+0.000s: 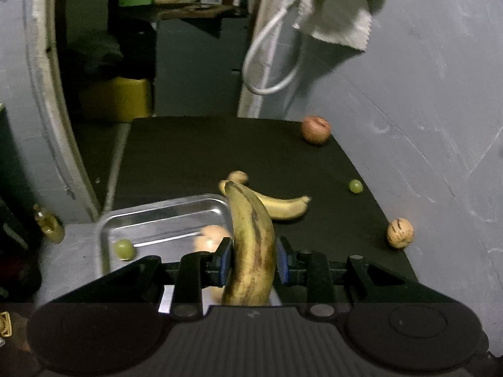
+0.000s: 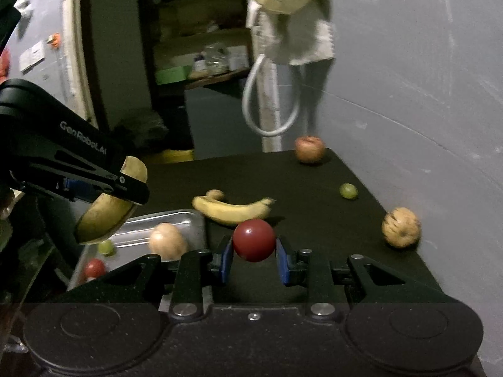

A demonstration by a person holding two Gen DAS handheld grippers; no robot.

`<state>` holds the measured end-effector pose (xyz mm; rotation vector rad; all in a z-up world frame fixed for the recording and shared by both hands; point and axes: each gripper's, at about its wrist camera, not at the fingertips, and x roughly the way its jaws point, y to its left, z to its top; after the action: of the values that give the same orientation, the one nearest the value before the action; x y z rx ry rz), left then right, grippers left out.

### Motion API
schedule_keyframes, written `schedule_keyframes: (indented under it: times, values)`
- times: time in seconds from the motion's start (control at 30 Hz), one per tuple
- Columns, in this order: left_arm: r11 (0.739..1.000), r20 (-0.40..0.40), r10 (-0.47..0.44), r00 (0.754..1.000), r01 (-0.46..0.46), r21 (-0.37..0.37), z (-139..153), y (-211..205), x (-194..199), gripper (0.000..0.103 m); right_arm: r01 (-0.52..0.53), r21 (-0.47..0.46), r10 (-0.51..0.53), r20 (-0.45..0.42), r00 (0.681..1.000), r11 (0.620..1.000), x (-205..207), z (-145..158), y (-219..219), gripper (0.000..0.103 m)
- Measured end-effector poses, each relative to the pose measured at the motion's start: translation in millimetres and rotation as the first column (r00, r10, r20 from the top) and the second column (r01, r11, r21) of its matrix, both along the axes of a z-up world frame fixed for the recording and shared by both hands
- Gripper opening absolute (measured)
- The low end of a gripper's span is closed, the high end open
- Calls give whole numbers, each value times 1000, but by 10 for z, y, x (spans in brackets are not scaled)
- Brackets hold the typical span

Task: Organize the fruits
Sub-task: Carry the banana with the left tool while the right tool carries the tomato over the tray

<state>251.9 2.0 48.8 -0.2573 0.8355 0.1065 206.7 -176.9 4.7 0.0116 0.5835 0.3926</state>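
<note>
left gripper (image 1: pixel 253 262): jaws closed on a spotted banana (image 1: pixel 251 245), pads touching both sides mid-length, held above the near edge of the metal tray (image 1: pixel 163 216)
right gripper (image 2: pixel 254 259): red round fruit (image 2: pixel 254 240) sits between the blue pads; small gaps show either side, so I can't tell if it's clamped
tray contents: green grape (image 1: pixel 124 249), tan fruit (image 2: pixel 168 240), small red fruit (image 2: pixel 93 267)
still on black mat (image 1: pixel 195 154): second banana (image 1: pixel 279 205) just beyond the tray corner, apple (image 1: pixel 316 129) at the far edge, loose grape (image 1: pixel 356 186), striped round fruit (image 1: pixel 400 232) near the right edge
risk 1: banana gripped on a curved, tapering body; could pivot or slip out on release and land on the rim
risk 2: red fruit is round and smooth; a loose grip lets it roll off the mat
risk 3: both grippers heading for one tray; collision likely
view diff: right wrist shows the banana hanging tilted over the tray, plus the small red fruit; left wrist shows pad contact
</note>
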Motion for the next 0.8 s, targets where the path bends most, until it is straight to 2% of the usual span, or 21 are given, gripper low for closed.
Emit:
schedule_keyframes:
  times: [0.2, 0.47, 0.8]
  values:
    - [997, 4, 77, 997, -77, 0, 32, 287, -289, 32, -77, -7, 77, 2, 997, 997, -100, 41, 208, 31]
    - [985, -49, 172, 984, -173, -19, -168, 624, -659, 32, -168, -21, 167, -23, 986, 986, -221, 14, 464, 31]
    - [980, -130, 183, 974, -192, -60, -499, 762, -932, 32, -246, -70, 240, -84, 967, 967, -325, -184, 683, 31]
